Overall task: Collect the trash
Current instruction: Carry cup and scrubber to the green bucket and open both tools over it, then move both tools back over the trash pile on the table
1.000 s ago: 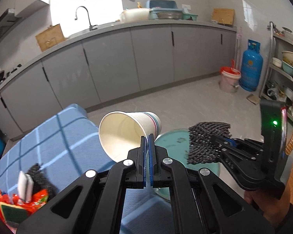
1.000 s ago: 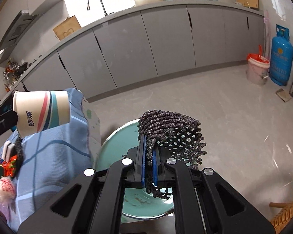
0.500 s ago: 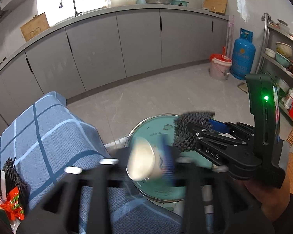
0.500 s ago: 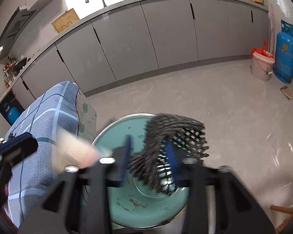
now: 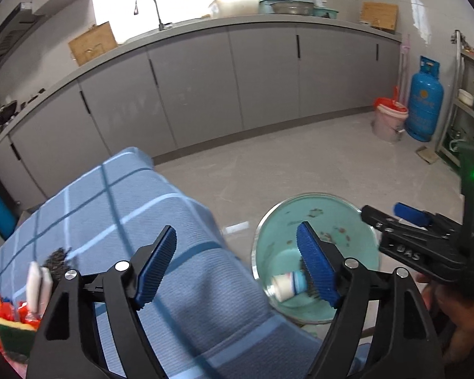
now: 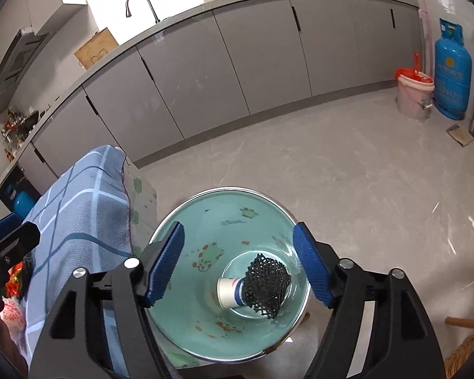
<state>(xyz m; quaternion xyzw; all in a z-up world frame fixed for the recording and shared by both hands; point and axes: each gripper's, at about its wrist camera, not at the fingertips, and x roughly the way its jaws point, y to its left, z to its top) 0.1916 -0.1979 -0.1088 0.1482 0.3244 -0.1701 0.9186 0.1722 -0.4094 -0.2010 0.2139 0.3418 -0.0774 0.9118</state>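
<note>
Your right gripper [image 5: 404, 221] reads "DAS"; one paper cup [image 6: 229, 293] and one black net [image 6: 267, 284] lie in the basin [image 6: 205, 221]; both grippers' jaws are opening, empty

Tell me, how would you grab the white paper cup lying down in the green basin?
Grip the white paper cup across its bare side wall, coming from above. It lies on its side at the bottom of the green basin, and the black foam net covers its other end.

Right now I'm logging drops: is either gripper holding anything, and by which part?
Nothing is held. Both the left gripper and right gripper are opening, empty; paper cup and black mesh lie in the basin.
</note>
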